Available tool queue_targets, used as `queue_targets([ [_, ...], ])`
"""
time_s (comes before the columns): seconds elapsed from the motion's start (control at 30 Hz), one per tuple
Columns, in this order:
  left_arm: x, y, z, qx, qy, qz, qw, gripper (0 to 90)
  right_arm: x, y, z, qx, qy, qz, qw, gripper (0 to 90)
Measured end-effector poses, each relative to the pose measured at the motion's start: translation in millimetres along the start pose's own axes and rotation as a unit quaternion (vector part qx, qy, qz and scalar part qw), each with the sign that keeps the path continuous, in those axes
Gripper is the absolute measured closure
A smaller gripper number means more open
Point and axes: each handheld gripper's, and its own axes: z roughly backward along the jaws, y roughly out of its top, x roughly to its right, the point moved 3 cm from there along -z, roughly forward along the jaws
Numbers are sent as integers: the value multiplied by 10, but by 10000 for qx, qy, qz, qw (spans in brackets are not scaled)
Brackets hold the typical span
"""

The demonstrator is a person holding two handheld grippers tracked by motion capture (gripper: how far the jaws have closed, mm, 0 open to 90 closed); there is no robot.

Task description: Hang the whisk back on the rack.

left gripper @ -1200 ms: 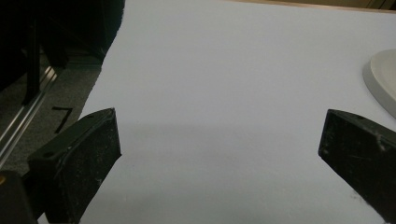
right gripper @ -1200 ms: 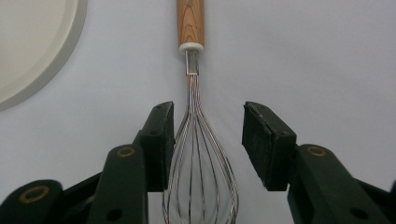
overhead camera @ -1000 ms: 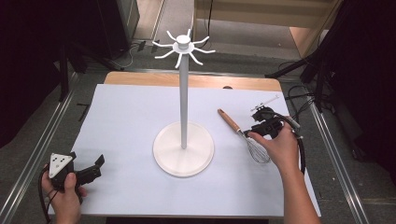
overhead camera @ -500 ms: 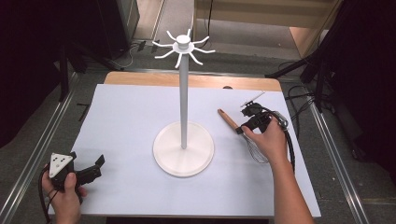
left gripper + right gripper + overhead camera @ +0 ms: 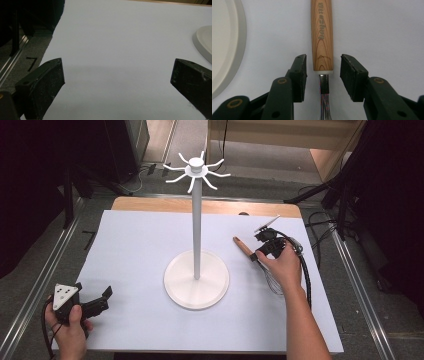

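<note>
Worktop (image 5: 140, 245) w/ white sheet; hook stand (image 5: 196, 220) upright at centre, prob. for hanging utensils. Whisk (image 5: 322, 32) lies flat just right of stand base. Right tongs (image 5: 323, 75) open, straddling handle's lower end, not touching – lined up for a grab. Left tongs (image 5: 117, 82) wide open, empty, parked at near-left corner, out of the way.

- whisk (image 5: 322, 37) lies on the table (image 5: 140, 255), its handle end between the 2 jaws of the right gripper (image 5: 323, 76), untouched
- stand (image 5: 196, 275) left of that gripper
- left gripper (image 5: 97, 300) well apart, stand base to its right
</note>
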Motion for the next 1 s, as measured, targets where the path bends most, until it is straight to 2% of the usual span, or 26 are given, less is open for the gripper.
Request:
queue_targets([
  [0.13,1,0,-1,1,-1,-4,10000,0,9,61,-56,-130,-4,-126,9998,607],
  [0.23,3,0,-2,-11,2,-18,10000,0,5,84,-73,-177,-22,-133,9998,612],
  [0.3,5,0,-3,-13,-4,-15,10000,0,-14,107,-115,-287,-25,-62,9996,676],
  [0.47,5,1,-5,-16,-2,-16,10000,0,-10,133,-148,-373,-16,-123,9992,684],
  [0.53,9,0,-4,-18,-1,-27,10000,0,-16,131,-188,-490,-23,-190,9986,690],
  [0.63,7,0,-3,-13,2,-24,10000,0,-48,149,-213,-631,-160,-191,9977,691],
  [0.7,9,0,-4,-23,0,-36,10000,0,-53,151,-219,-628,-216,-136,9977,693],
  [0.77,11,-1,-5,-23,8,-47,10000,0,-128,165,-236,-722,-517,-64,9960,696],
  [0.8,13,-1,-6,-32,22,-52,10000,2,-137,172,-240,-750,-566,-36,9956,697],
  [1.0,14,-1,-4,-30,23,-66,10000,2,-136,247,-260,-1105,-576,-171,9921,694],
])
